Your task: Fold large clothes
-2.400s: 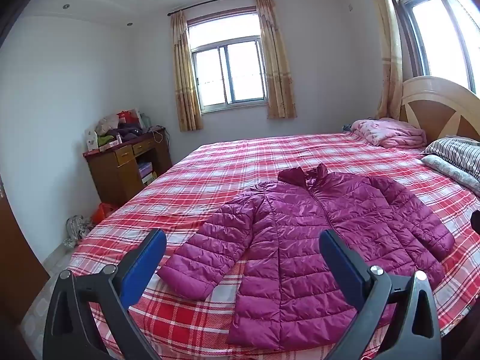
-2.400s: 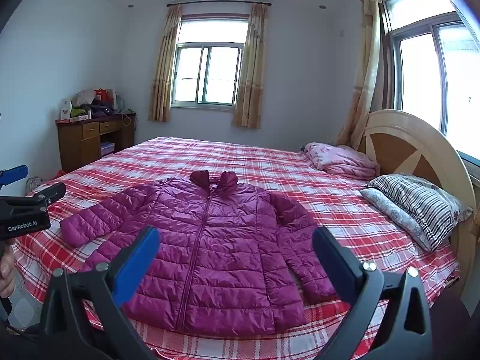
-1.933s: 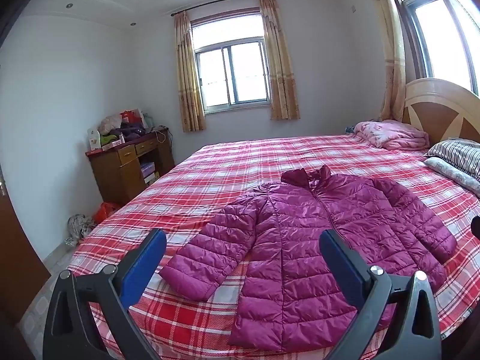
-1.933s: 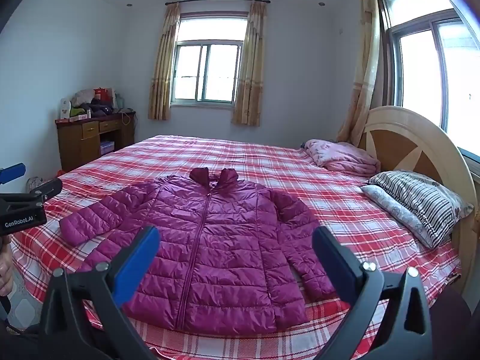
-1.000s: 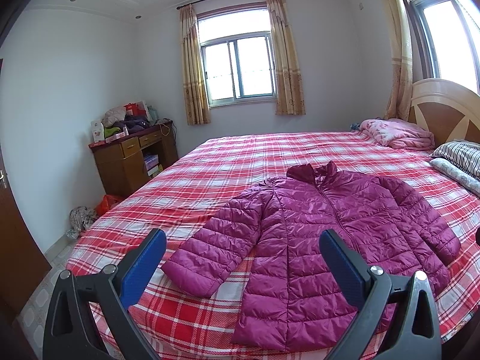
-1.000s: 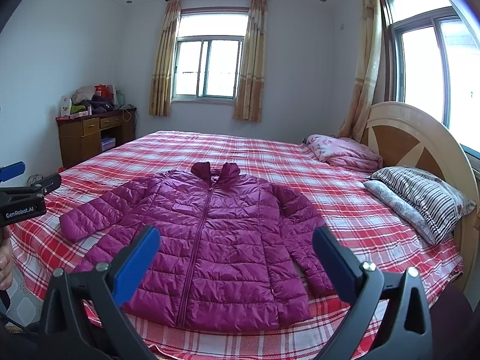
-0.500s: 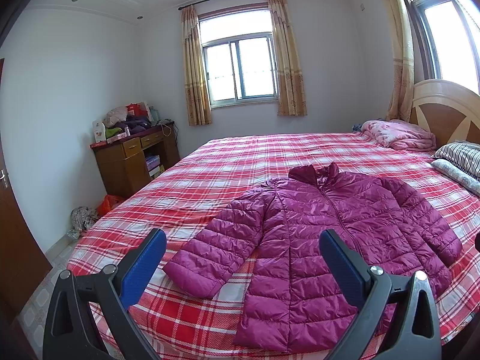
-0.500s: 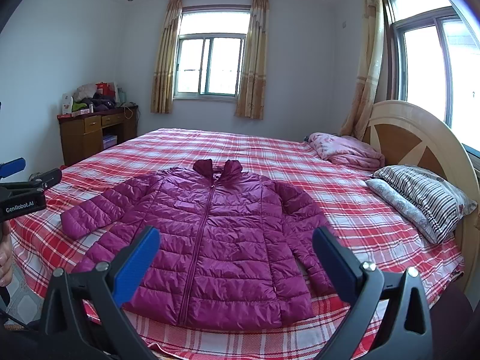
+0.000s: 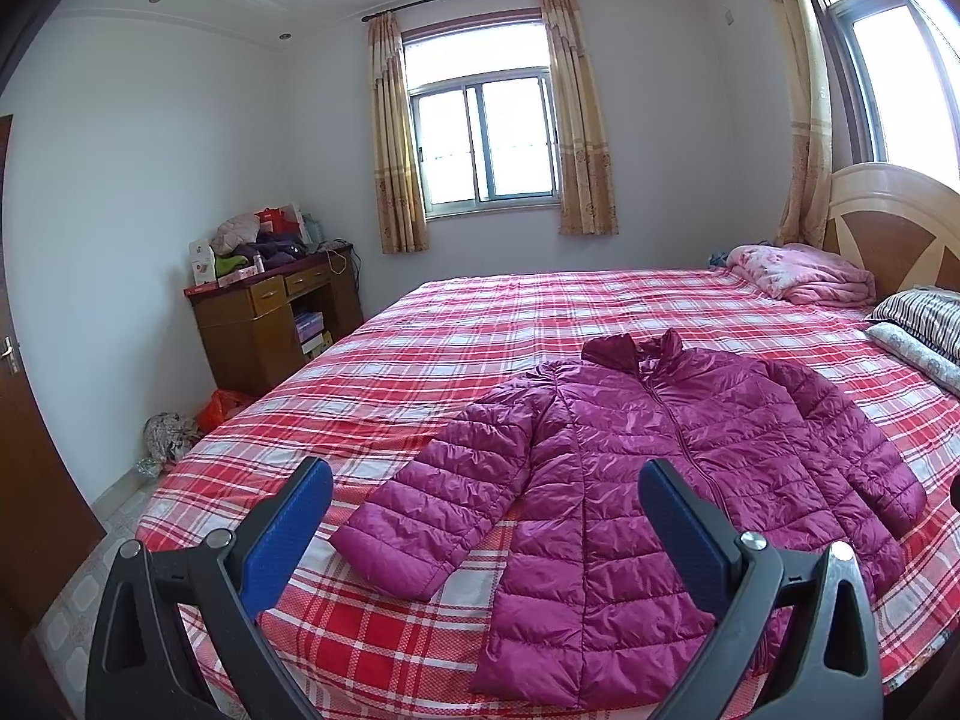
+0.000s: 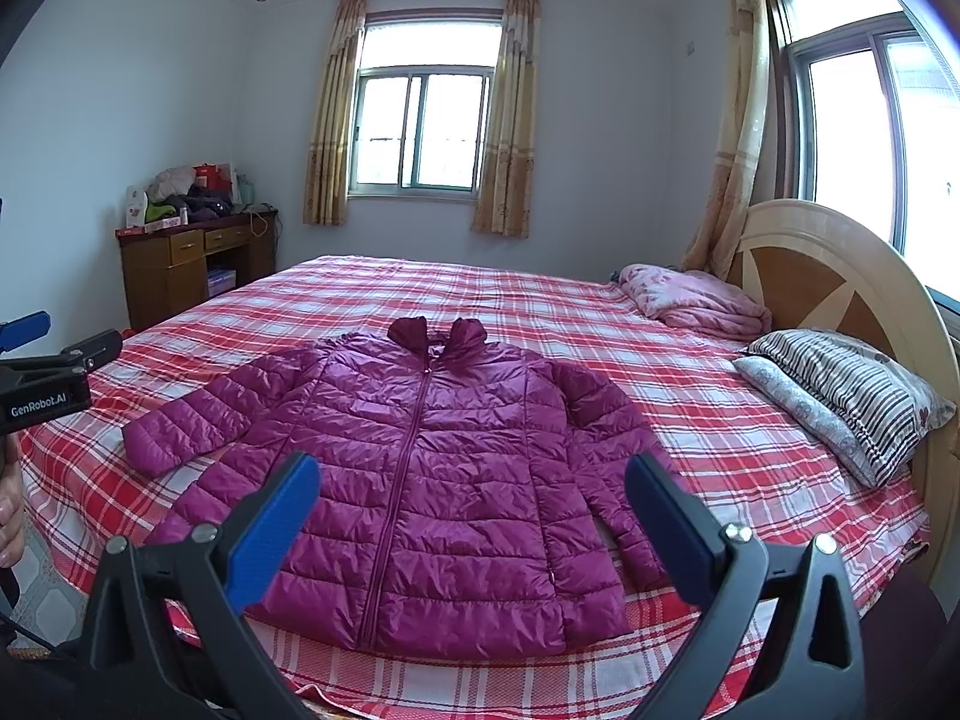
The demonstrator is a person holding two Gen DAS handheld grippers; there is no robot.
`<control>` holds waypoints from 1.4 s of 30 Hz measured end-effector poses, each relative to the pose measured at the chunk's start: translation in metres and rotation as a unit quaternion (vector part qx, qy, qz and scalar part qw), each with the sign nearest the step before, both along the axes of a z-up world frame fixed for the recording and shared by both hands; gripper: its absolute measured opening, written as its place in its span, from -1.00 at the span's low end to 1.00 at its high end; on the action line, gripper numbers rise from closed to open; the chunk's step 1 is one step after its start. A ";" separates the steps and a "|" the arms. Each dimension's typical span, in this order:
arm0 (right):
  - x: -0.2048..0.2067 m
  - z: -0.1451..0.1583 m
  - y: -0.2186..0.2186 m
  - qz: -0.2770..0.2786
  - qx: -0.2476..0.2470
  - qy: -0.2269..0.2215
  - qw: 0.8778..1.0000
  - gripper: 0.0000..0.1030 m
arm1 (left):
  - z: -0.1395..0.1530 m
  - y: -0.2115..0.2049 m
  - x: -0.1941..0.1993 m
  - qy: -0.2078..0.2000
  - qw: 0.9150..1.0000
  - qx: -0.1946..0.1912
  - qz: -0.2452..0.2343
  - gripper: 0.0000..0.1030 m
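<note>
A magenta puffer jacket (image 9: 648,468) lies flat and zipped, front up, on the red plaid bed (image 9: 480,324), collar away from me and both sleeves spread out. It also shows in the right wrist view (image 10: 420,468). My left gripper (image 9: 485,528) is open and empty, held in the air short of the jacket's left sleeve cuff. My right gripper (image 10: 471,516) is open and empty, held in the air short of the jacket's hem. The left gripper's body also shows at the left edge of the right wrist view (image 10: 48,384).
A folded pink blanket (image 10: 696,300) and two pillows (image 10: 840,396) lie by the wooden headboard (image 10: 840,276) at the right. A cluttered wooden desk (image 9: 270,312) stands against the left wall. Bags (image 9: 192,420) lie on the floor beside the bed.
Both views have shifted slightly, so the jacket sits a little lower and nearer in frame. Both grippers stay open and the jacket has not moved.
</note>
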State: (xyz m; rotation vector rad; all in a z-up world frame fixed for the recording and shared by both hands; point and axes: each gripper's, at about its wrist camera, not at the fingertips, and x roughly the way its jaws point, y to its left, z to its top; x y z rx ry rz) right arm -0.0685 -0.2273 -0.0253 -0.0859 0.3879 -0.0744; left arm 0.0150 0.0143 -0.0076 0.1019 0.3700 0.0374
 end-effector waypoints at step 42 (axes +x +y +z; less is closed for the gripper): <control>0.073 -0.080 -0.108 -0.089 0.106 0.126 0.982 0.94 | -0.073 -0.007 0.094 0.076 0.996 0.051 0.005 0.98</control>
